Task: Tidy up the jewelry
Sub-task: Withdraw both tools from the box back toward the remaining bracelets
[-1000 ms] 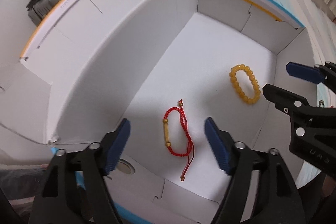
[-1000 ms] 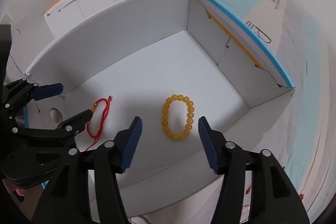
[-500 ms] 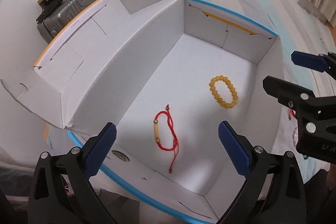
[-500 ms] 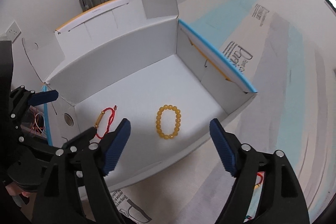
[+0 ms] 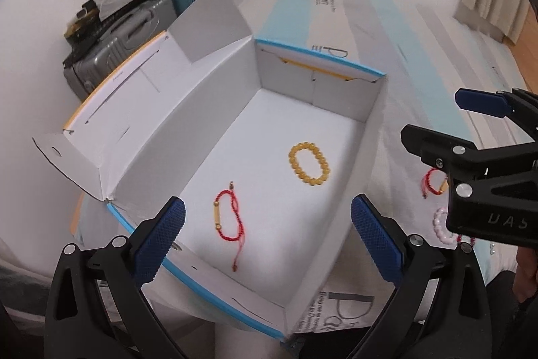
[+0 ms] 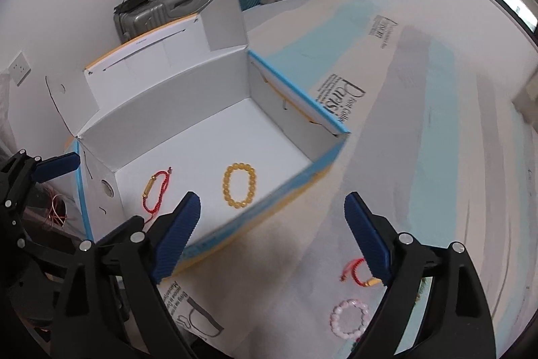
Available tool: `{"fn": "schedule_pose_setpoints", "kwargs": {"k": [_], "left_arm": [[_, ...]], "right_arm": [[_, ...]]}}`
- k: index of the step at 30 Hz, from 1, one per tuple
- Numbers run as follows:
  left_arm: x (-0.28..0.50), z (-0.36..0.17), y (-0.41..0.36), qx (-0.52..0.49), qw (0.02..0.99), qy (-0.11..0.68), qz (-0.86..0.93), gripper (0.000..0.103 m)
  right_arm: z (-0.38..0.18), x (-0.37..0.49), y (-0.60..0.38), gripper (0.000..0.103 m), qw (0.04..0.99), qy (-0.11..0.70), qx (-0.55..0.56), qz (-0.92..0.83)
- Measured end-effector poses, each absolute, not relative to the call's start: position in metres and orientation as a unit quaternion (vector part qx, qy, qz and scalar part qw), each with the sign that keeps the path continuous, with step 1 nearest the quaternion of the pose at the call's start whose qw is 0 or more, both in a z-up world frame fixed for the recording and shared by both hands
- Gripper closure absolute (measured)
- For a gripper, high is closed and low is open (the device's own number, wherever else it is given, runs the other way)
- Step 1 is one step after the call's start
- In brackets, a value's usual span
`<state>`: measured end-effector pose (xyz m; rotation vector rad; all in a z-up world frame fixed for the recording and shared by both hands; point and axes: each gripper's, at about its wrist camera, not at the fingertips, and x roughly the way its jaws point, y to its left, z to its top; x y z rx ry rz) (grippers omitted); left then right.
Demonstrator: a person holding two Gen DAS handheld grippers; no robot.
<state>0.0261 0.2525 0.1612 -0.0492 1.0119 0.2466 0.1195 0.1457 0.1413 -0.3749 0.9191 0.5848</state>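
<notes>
Two hand-held grippers hang above an open white cardboard box [image 5: 215,110] on a bed spread with a pale blue-striped sheet [image 6: 433,110].

Left wrist view: the left gripper [image 5: 267,234] has its blue-padded jaws spread wide with nothing between them. Through the gap, at 12 o'clock from the gripper and low in the box, a red cord bracelet [image 5: 229,219] with a gold tube bead lies flat on the box floor. At about 1 o'clock from it, well apart, a ring of amber beads [image 5: 309,164] also rests on the floor. Grey and teal suitcases [image 5: 144,22] stand by the wall at 11 o'clock. The right gripper [image 5: 447,120] reaches in from 3 o'clock, outside the box's right wall; behind it, bits of a second red bracelet [image 5: 428,179] and a pink bead bracelet [image 5: 442,226] show on the sheet.

Right wrist view: the left gripper [image 6: 101,190] sits at 9 o'clock beside the box corner. The red cord bracelet [image 6: 155,192] and the amber beads [image 6: 239,185] lie side by side, apart, inside the box [image 6: 175,113]. The right gripper [image 6: 273,244] is likewise wide apart and holding nothing, over the sheet just outside the box's near wall. At 5 o'clock, the second red bracelet [image 6: 356,271] touches nothing but the sheet, partly hidden by the right finger; the pink bead bracelet [image 6: 349,318] lies just below it.
</notes>
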Motion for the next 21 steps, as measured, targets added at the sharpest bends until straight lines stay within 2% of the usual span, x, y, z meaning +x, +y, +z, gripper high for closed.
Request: {"fn": "schedule_pose_setpoints", "kwargs": {"k": [3, 21], "left_arm": [[0.023, 0.167, 0.24, -0.023, 0.871, 0.476, 0.115, 0.006], [0.001, 0.198, 0.188, -0.02, 0.893, 0.432, 0.124, 0.006]], "right_arm": [[0.15, 0.115, 0.13, 0.014, 0.847, 0.426, -0.168, 0.27], [0.188, 0.089, 0.041, 0.013, 0.882, 0.387, -0.139, 0.231]]}}
